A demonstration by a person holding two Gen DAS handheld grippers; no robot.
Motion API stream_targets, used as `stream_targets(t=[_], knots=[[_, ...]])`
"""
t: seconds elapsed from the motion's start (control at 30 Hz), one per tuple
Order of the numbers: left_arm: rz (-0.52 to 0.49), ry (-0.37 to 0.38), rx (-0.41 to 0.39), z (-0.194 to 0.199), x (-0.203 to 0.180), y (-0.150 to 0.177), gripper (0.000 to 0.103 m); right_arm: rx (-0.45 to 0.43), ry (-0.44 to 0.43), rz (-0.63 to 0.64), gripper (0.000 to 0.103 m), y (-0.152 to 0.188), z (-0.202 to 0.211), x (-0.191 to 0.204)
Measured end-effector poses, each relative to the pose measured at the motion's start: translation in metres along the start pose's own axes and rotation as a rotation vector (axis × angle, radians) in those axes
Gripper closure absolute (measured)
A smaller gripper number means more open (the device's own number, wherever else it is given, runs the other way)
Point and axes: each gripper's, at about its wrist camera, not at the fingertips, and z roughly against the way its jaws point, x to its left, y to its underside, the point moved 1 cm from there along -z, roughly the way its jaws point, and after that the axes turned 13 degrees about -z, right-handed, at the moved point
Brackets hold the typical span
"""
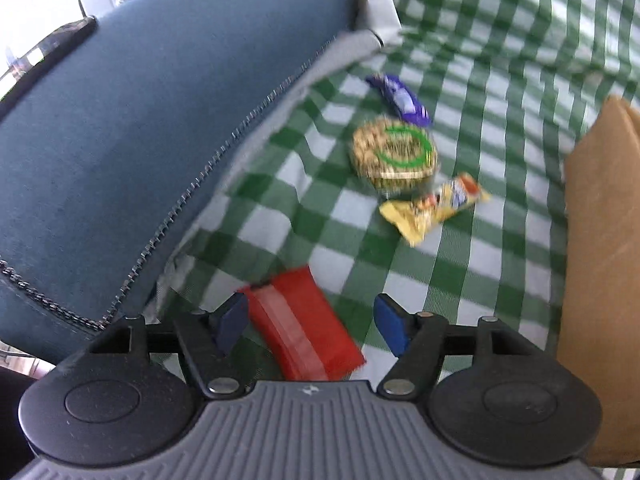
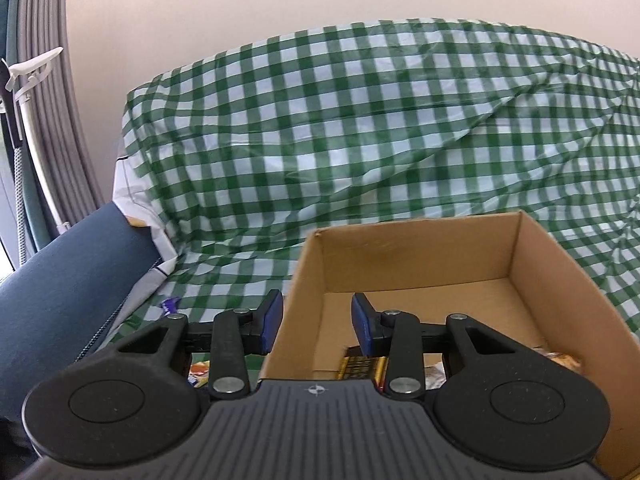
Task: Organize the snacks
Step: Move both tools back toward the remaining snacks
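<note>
Green-and-white checked cloth (image 1: pixel 500 60), spread over a soft seat; carries all loose items

Red snack packet (image 1: pixel 308 320): lies flat on the cloth at its near edge, between the fingers of the left gripper (image 1: pixel 310 326), which stands wide open with neither pad seen touching; picture blurred, contact not certain

Round nut snack pack (image 1: pixel 394 154), green ring on its label: mid-cloth, touching a purple wrapper (image 1: pixel 400 98) on its far side and a yellow wrapper (image 1: pixel 434 208) on its near side

Cardboard box (image 2: pixel 560 280): open-topped, at the right edge of the cloth; a gold-and-black packet (image 2: pixel 362 368) and other wrappers, partly hidden, lie on its floor

Right gripper (image 2: pixel 316 326): wide open, empty, poised over the box's left wall

Blue zipped cushion (image 1: pixel 140 140): at the left edge of the cloth, overhanging the red packet's corner

Step in hand, as judged: taking up the red packet. To do well, centre both pads on its long sides, press down slightly into the soft cloth, close gently so the wrapper does not slide, lift clear of the cushion, then carry to the box
</note>
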Motion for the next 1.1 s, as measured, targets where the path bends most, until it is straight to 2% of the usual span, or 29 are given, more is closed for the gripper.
stream_targets(t=[0.13,0.23,0.3,0.33,0.37,0.4,0.5,0.67,0.77,0.87,0.97,1.03,1.1], knots=[[-0.043,-0.01,0.033,-0.011,-0.008,0.0,0.035,0.01,-0.018,0.014,0.063,0.003,-0.001,0.005],[-0.084,-0.022,0.045,-0.014,-0.019,0.003,0.052,0.013,-0.027,0.025,0.063,0.003,-0.003,0.007],[-0.105,-0.028,0.046,-0.016,-0.021,0.003,0.078,0.014,-0.033,0.023,0.063,0.002,-0.004,0.006],[-0.111,-0.028,0.04,-0.016,-0.02,0.002,0.083,0.014,-0.034,0.021,0.063,0.001,-0.004,0.006],[-0.119,-0.025,0.031,-0.014,-0.019,0.001,0.099,0.014,-0.035,0.019,0.063,0.001,-0.004,0.005],[-0.127,-0.019,0.027,-0.014,-0.019,-0.001,0.103,0.016,-0.036,0.016,0.063,0.001,-0.004,0.005],[-0.131,-0.008,0.003,-0.009,-0.014,-0.009,0.103,0.014,-0.044,0.014,0.063,0.001,-0.004,0.004],[-0.146,0.014,-0.088,0.004,-0.002,-0.048,0.103,0.011,-0.06,0.008,0.063,0.0,-0.002,0.003],[-0.215,0.125,-0.106,0.0,0.005,-0.078,0.103,0.008,-0.073,0.008,0.063,0.0,-0.001,0.003],[-0.255,0.228,-0.114,-0.012,0.016,-0.094,0.103,0.015,-0.081,0.006,0.063,0.0,0.0,0.003],[-0.237,0.315,-0.083,-0.029,0.031,-0.096,0.103,0.028,-0.098,0.012,0.063,0.002,-0.001,0.005],[-0.15,0.355,-0.007,-0.041,0.045,-0.093,0.103,0.038,-0.112,0.02,0.063,0.002,-0.001,0.007],[-0.061,0.395,0.055,-0.047,0.054,-0.086,0.098,0.05,-0.134,0.036,0.063,0.006,-0.001,0.013]])
